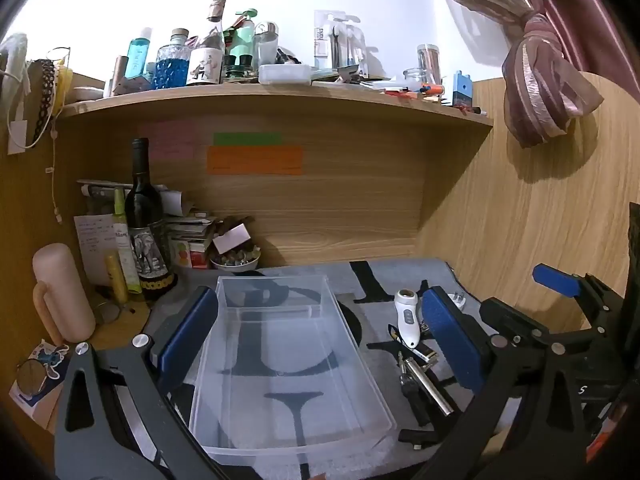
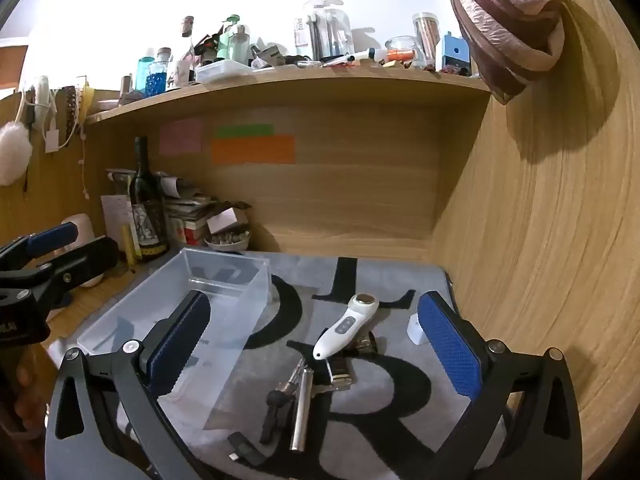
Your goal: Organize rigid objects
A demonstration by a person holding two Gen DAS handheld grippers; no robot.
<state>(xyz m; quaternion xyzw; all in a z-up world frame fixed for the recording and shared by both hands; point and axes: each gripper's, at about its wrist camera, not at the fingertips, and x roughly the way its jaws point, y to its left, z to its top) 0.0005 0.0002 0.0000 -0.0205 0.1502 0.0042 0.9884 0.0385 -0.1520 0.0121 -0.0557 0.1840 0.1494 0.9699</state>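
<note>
A clear plastic bin (image 1: 352, 364) lies empty on the grey mat (image 1: 404, 276); it also shows in the right wrist view (image 2: 120, 320). My left gripper (image 1: 320, 340) is open, its blue pads either side of the bin. To the bin's right lies a pile: a white handheld device (image 2: 340, 330), a silver metal tube (image 2: 301, 412), keys and a black piece (image 2: 274, 404), a metal clip (image 2: 340, 374) and a white plug (image 2: 416, 330). The device (image 1: 408, 318) and tube (image 1: 430, 388) show in the left view too. My right gripper (image 2: 316, 348) is open above this pile, holding nothing.
A wine bottle (image 1: 144, 224), a pink bottle (image 1: 62, 296), stacked papers and a bowl of small stones (image 1: 236, 260) crowd the back left corner. A cluttered shelf (image 1: 280, 94) hangs above. A wooden wall (image 2: 540, 240) closes the right side, with a tied curtain (image 1: 548, 84).
</note>
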